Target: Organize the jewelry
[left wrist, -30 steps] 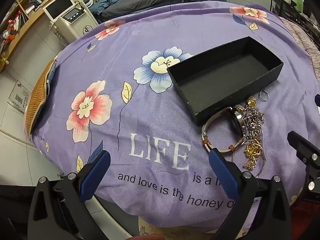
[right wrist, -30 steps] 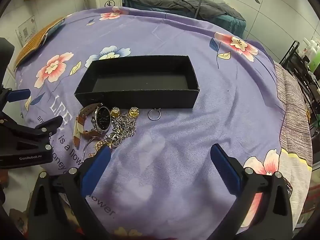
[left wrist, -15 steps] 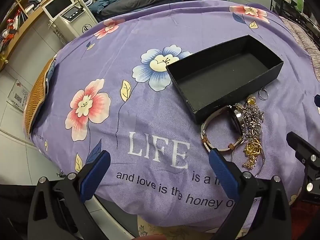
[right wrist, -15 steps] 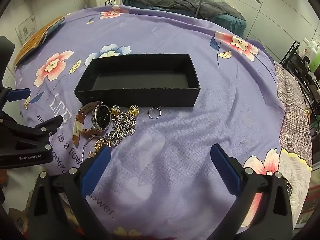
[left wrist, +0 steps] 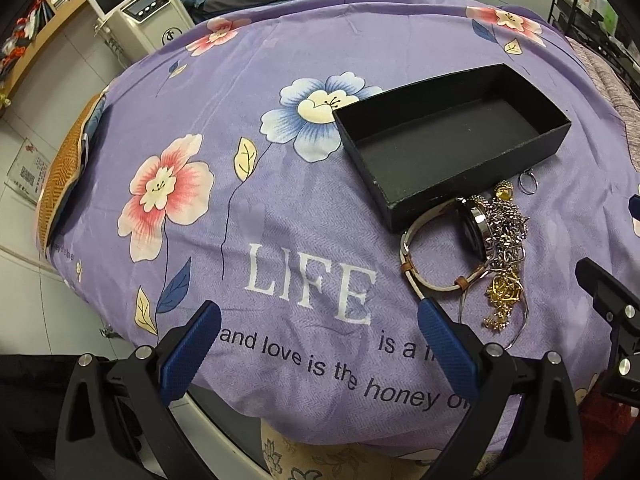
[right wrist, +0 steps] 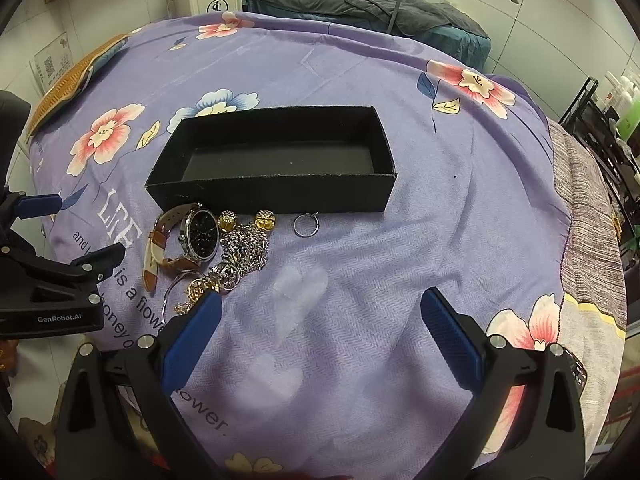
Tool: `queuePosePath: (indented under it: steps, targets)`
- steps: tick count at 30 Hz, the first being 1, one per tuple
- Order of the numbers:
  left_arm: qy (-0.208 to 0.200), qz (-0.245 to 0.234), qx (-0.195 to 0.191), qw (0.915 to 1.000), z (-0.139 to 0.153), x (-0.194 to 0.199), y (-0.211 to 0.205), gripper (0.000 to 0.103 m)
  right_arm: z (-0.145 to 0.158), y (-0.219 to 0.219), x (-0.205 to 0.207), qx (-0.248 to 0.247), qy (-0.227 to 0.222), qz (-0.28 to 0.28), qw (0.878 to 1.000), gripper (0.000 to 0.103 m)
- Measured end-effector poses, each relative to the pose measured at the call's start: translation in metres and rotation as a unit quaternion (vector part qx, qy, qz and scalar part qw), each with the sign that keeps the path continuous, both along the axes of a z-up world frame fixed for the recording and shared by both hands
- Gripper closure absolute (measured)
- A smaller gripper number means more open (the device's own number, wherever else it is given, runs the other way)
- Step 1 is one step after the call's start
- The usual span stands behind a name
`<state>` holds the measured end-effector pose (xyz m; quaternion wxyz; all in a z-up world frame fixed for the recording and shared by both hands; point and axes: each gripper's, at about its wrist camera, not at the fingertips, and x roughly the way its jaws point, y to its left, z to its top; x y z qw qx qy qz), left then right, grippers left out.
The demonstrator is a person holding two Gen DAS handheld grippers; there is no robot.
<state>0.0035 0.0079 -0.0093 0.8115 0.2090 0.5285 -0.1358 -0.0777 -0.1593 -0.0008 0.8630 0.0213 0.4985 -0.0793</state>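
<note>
Printed on purple cloth [left wrist: 280, 184]: "LIFE", "and love is the honey". "GenRobot.AI" on left gripper [left wrist: 318, 350]. One black box [right wrist: 276, 162], one watch [right wrist: 200, 236], one ring [right wrist: 306, 226], tangled chains [right wrist: 244, 246] just beside. Left gripper, right gripper [right wrist: 320, 336]: spread wide, holding nothing.

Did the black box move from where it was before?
No. The black box still sits with its corner over the blue flower, the watch beside it.
</note>
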Motion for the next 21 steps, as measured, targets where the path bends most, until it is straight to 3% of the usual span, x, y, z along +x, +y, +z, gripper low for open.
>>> queuePosePath:
  steps: [21]
  targets:
    - [-0.004, -0.004, -0.006, 1.0000, 0.0041, -0.0011, 0.0018, 0.006, -0.0007, 0.0020, 0.0011, 0.003, 0.001, 0.004, 1.000, 0.004]
